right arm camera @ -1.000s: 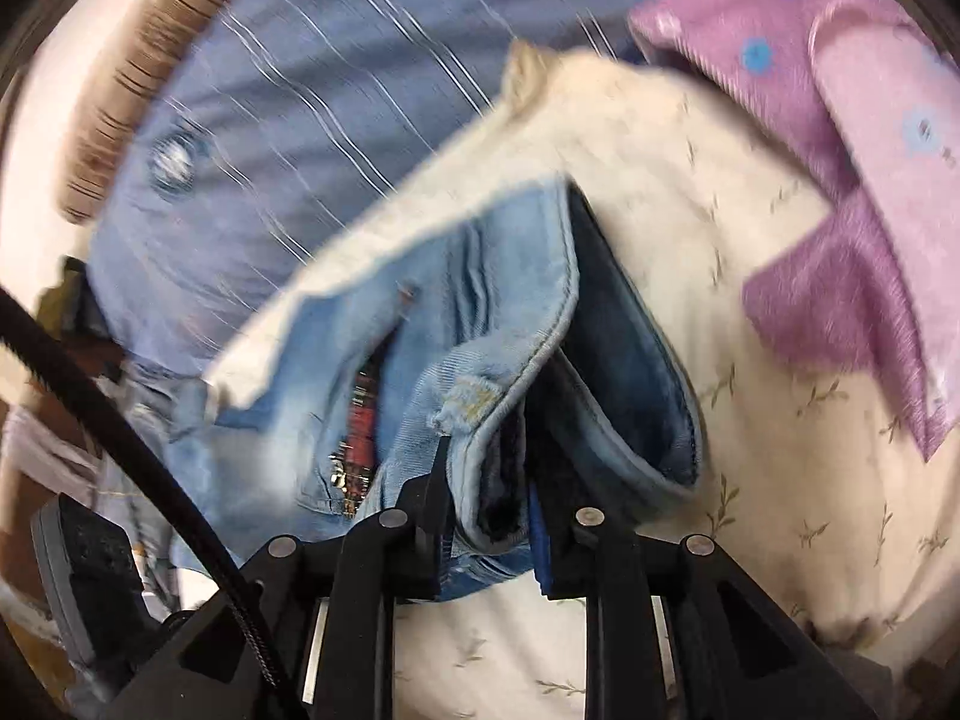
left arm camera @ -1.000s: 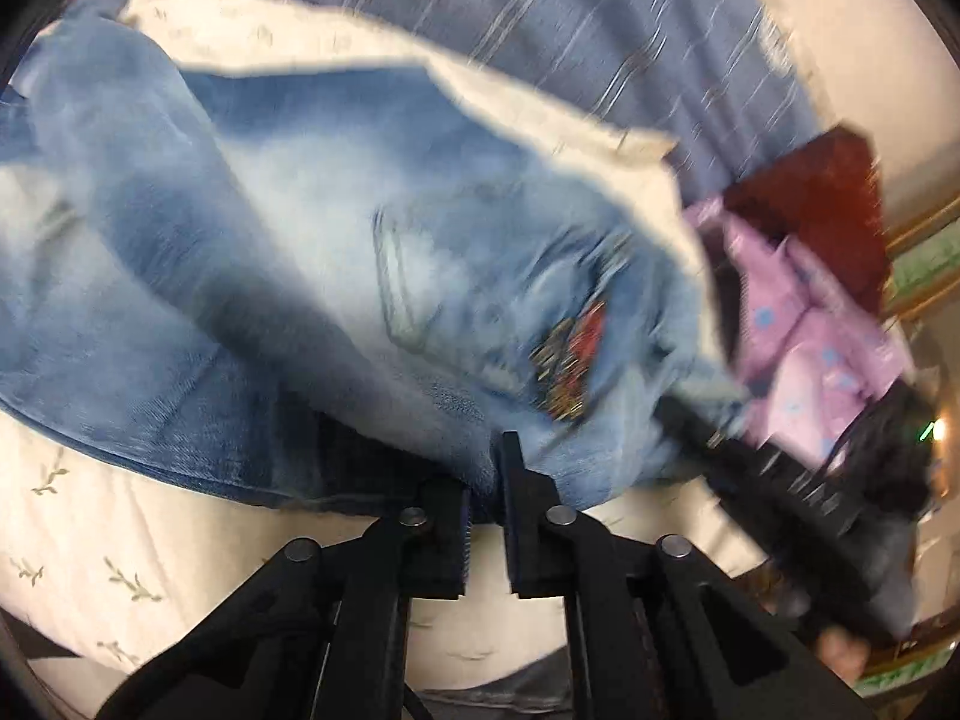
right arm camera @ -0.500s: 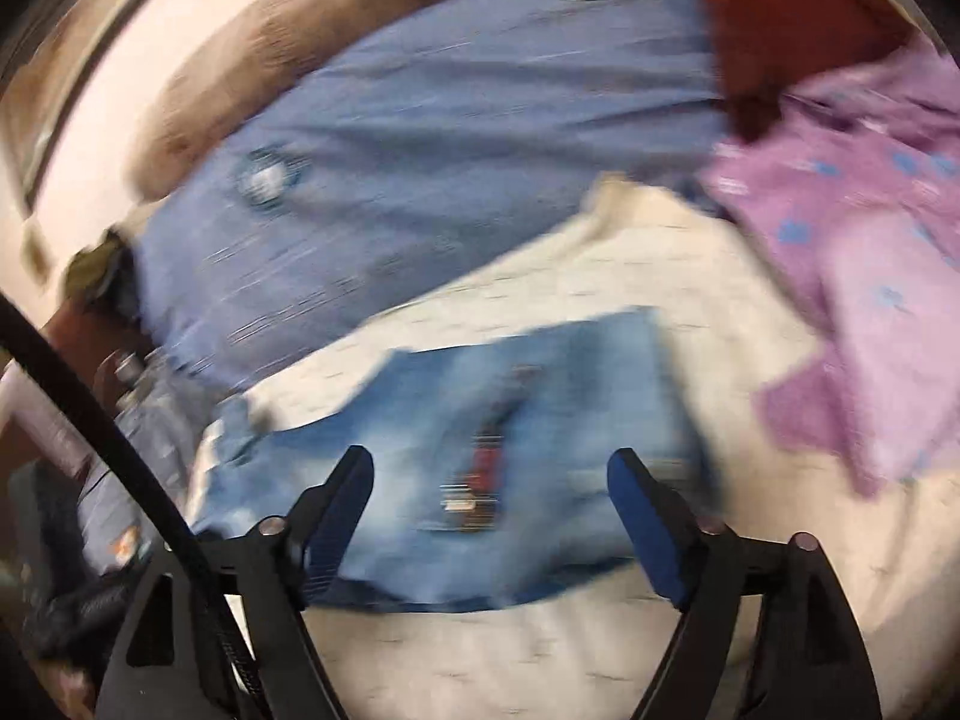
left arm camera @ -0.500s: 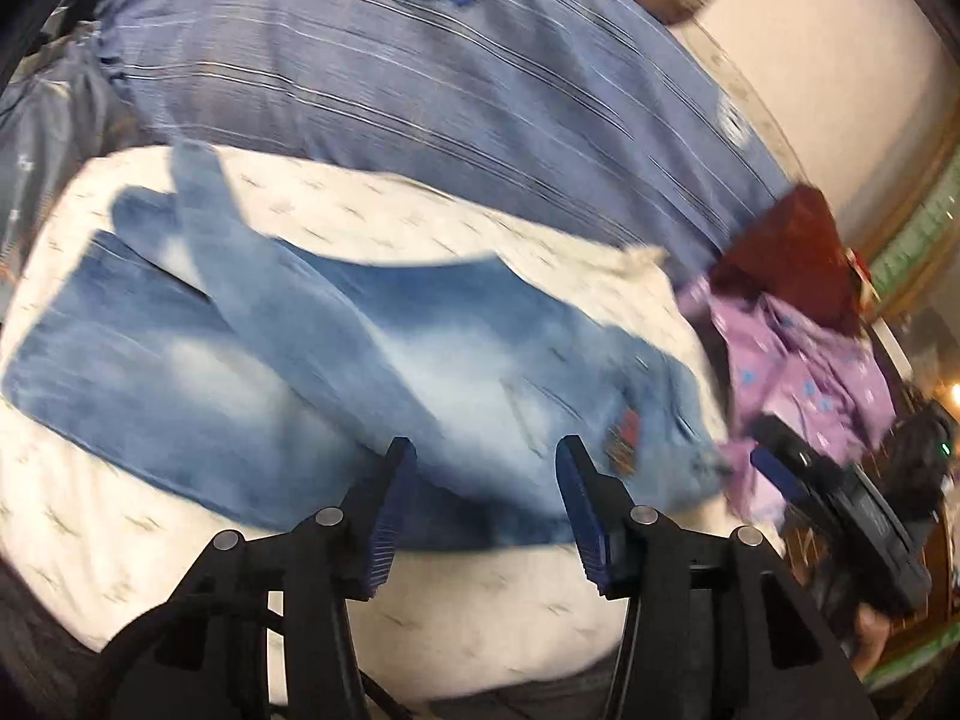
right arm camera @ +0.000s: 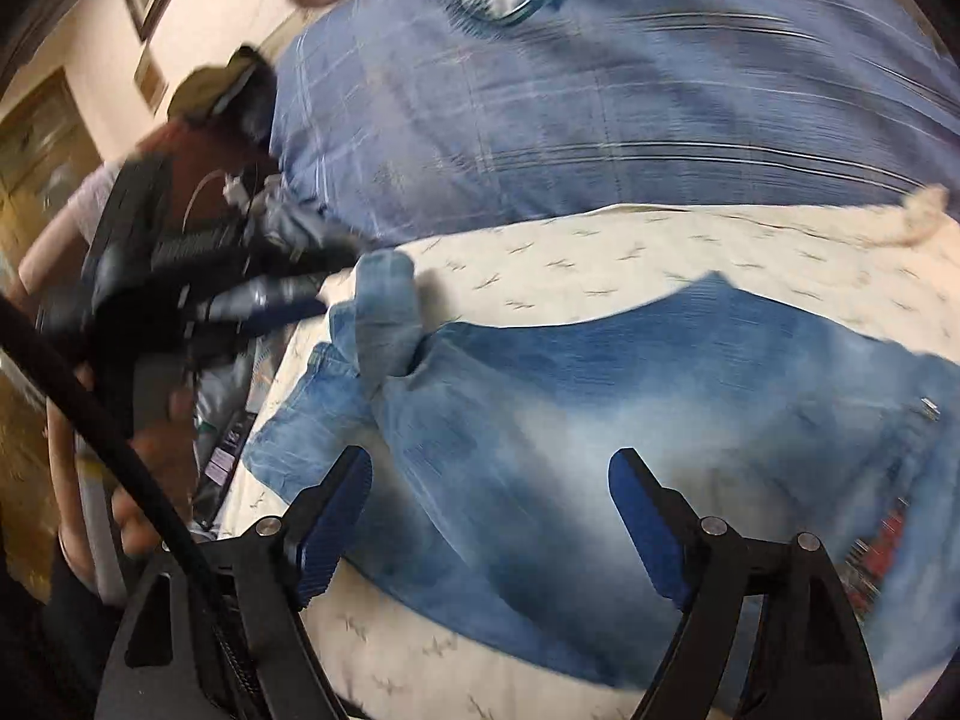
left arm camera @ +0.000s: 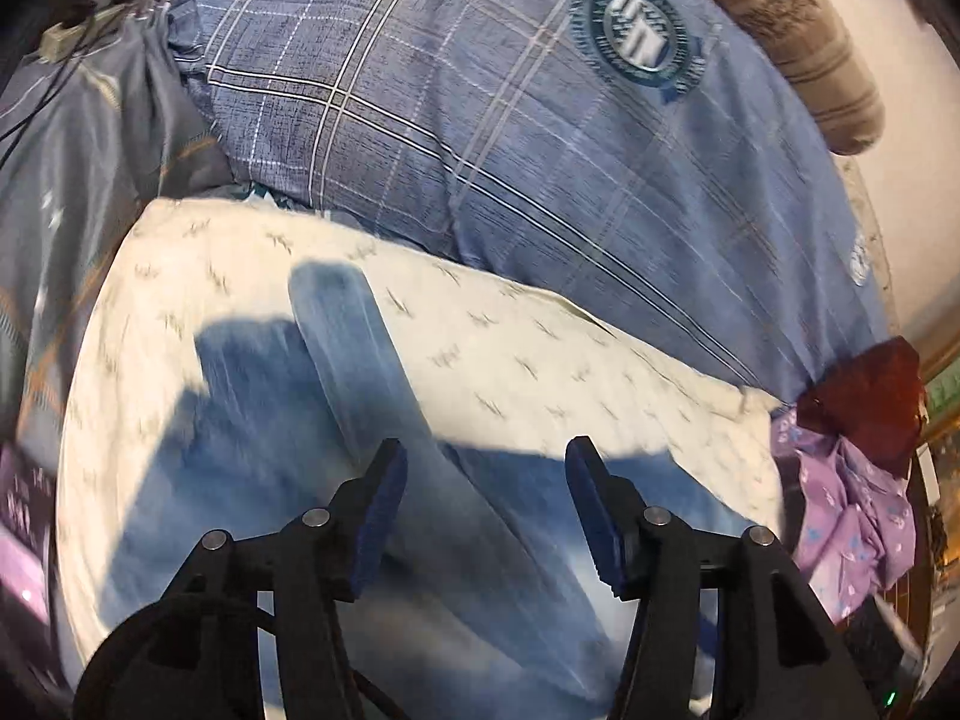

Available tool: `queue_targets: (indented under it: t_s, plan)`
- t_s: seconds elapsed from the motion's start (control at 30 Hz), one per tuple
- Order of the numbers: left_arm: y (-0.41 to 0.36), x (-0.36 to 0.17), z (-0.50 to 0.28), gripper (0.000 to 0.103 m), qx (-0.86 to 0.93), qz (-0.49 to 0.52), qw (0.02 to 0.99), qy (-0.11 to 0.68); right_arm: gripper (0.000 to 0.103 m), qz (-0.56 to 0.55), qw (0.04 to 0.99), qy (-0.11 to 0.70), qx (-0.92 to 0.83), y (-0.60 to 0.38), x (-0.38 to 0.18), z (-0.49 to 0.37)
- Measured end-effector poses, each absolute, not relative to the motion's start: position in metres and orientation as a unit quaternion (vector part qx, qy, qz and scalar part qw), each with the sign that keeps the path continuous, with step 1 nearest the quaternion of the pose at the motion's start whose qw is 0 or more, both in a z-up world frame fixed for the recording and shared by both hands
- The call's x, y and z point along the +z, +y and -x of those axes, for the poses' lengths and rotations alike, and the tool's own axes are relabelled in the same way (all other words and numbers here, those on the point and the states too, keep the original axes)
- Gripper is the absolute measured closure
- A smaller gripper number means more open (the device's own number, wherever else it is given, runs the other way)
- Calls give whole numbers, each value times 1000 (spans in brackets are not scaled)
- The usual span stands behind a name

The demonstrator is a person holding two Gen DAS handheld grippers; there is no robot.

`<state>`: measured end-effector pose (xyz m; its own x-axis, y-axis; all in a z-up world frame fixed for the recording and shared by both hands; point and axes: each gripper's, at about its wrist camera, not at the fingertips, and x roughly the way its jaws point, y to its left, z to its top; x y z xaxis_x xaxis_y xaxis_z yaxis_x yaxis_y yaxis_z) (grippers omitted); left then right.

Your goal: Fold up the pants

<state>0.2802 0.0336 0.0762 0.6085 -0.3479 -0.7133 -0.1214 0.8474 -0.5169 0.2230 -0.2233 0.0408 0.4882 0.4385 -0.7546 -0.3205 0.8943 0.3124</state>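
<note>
Blue washed jeans (left arm camera: 258,456) lie flat on a cream sheet (left arm camera: 540,360) with small leaf prints. One leg (left arm camera: 354,360) crosses slantwise over the other. My left gripper (left arm camera: 480,468) hovers above the legs; its jaws are opening and nothing is between them. In the right wrist view the jeans (right arm camera: 660,396) spread to the right, with a red patch (right arm camera: 888,534) near the waist and bunched leg ends (right arm camera: 384,312) at the left. My right gripper (right arm camera: 489,468) stands open above the thigh part and holds nothing. The left gripper (right arm camera: 306,303) shows there too, blurred, by the leg ends.
A blue plaid duvet (left arm camera: 480,120) rises behind the sheet, with a brown striped bolster (left arm camera: 798,42) beyond it. Purple clothing (left arm camera: 852,516) and a dark red item (left arm camera: 864,402) lie at the right. Grey bedding (left arm camera: 72,180) is at the left. A person's hand (right arm camera: 144,468) is low left.
Both grippers let go of the jeans and opened. Both pulled back and swung left toward the leg ends. The jeans dropped flat on the sheet.
</note>
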Motion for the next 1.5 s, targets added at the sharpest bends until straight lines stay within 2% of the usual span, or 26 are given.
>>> queue_targets:
  t_s: [0.2,0.53,0.57,0.6,0.63,0.73,0.77,0.87,1.17,1.3,1.5]
  plan:
    - [56,38,-297,48,-53,317,828,460,22,-37,859,457,229,-188,25,-236]
    - [76,34,-301,48,-25,328,817,474,27,-2,854,462,239,-142,12,-252]
    - [76,32,-302,48,-25,328,814,479,32,8,854,463,236,-137,9,-254]
    - [76,29,-304,48,-25,327,811,485,49,20,852,470,228,-132,3,-258]
    - [75,28,-305,48,-23,327,810,487,57,28,849,480,221,-128,-3,-261]
    - [73,28,-307,48,-22,323,809,490,71,41,842,494,213,-123,-15,-259]
    - [71,28,-306,48,-20,322,810,489,81,50,842,496,207,-122,-18,-256]
    - [66,27,-307,48,-19,312,813,492,89,39,842,496,208,-128,-17,-251]
    - [66,22,-309,48,-9,315,809,497,90,-3,842,486,235,-147,-16,-239]
    - [63,18,-312,48,-11,316,804,503,85,-12,838,492,235,-148,-18,-241]
    - [62,17,-313,48,-8,315,805,503,83,-2,839,493,231,-145,-20,-240]
